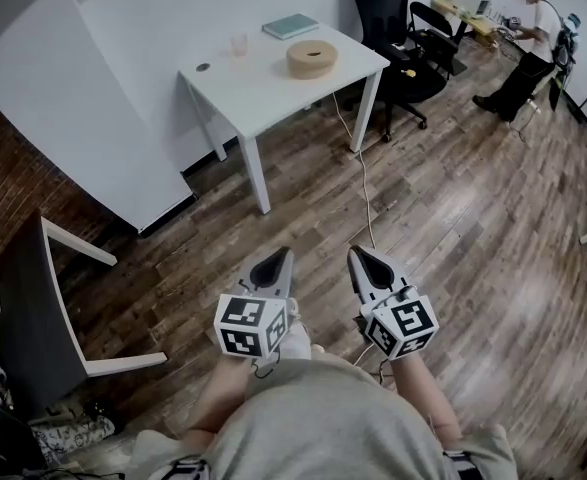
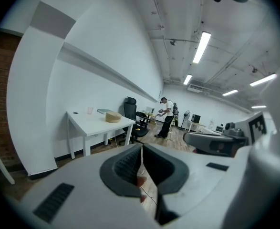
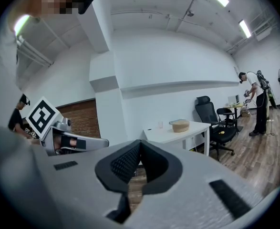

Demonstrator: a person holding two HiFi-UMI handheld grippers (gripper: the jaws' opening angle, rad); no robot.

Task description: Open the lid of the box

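While the left gripper [image 1: 271, 265] and right gripper [image 1: 365, 261] are hanging closed and empty, well apart from the table [image 1: 263, 83], the box [image 1: 312, 66] is sitting there, lid [image 1: 298, 52] seemingly on, so the approach is likely pending: next, walking closer and opening jaws.

Both handhelds look identical: the pale grey plastic left gripper [image 1: 276, 260] and right gripper [image 1: 359, 258] each have black ribbed rubber pads [image 2: 126, 168] and a cube of black-and-white square markers [image 1: 251, 326]. Person's wearing a light grey-beige T-shirt [image 1: 323, 423] — short sleeves.
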